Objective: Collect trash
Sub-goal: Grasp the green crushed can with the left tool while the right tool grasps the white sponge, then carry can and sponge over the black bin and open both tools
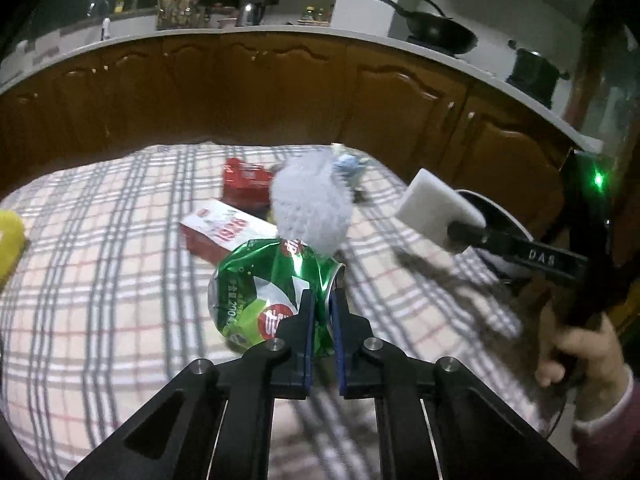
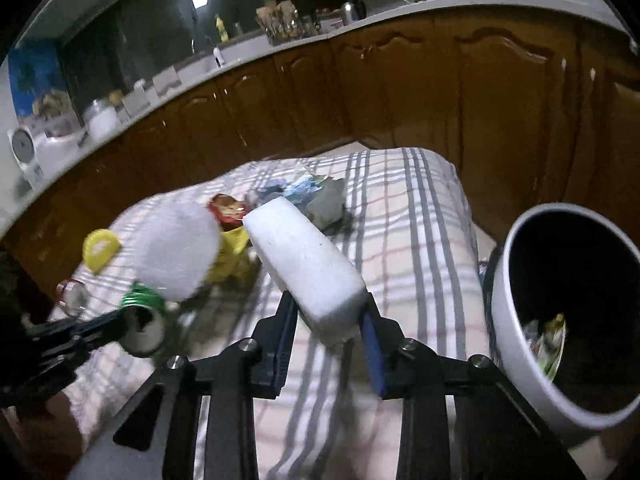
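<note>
Crushed green can point(image 1: 272, 292) sits clenched in my left tool point(image 1: 323, 312); my right tool point(image 2: 326, 320) grasps a white foam block point(image 2: 304, 264) beside the bin point(image 2: 504, 320).

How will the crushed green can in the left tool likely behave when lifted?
The crushed green can is probably light and already dented, so it may deform further. The left tool pinches only its rim, so it could swing or slip. Its glossy skin looks slick.

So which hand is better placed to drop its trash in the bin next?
Right. The right gripper holds the white foam block with the bin open just beside it; the left gripper, clamping the crushed green can, sits farther away.
</note>
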The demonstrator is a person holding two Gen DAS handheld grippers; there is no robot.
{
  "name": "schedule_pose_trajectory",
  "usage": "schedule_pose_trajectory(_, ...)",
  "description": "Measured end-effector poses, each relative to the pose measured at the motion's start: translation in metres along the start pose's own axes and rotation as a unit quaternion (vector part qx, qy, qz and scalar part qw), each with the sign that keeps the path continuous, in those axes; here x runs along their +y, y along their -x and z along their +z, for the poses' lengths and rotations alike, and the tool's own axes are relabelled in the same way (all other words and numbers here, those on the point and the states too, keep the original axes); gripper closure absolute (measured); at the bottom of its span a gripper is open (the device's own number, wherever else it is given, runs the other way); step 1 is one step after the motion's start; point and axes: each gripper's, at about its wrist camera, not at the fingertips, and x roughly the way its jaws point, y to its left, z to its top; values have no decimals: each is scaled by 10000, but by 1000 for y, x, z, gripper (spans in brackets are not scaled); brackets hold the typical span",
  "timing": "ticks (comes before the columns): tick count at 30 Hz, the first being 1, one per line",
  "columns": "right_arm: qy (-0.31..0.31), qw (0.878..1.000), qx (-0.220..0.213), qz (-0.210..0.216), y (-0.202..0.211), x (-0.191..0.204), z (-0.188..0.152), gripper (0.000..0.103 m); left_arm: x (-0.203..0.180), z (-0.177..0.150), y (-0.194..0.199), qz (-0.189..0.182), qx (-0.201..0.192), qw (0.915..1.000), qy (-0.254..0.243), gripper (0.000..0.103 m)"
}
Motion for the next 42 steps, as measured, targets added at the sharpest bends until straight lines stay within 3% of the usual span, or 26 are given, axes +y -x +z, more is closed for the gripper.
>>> schedule_pose_trajectory(15, -777, 9966, -215, -186, 49, -46, -29, 72, -73, 12, -13, -729, 11, 9950, -686, 97)
schedule_pose_trajectory(42, -1374, 9839, -643, -944, 98, -141, -23, 72, -161, 65, -108, -1144, -22, 9859, -1218, 97)
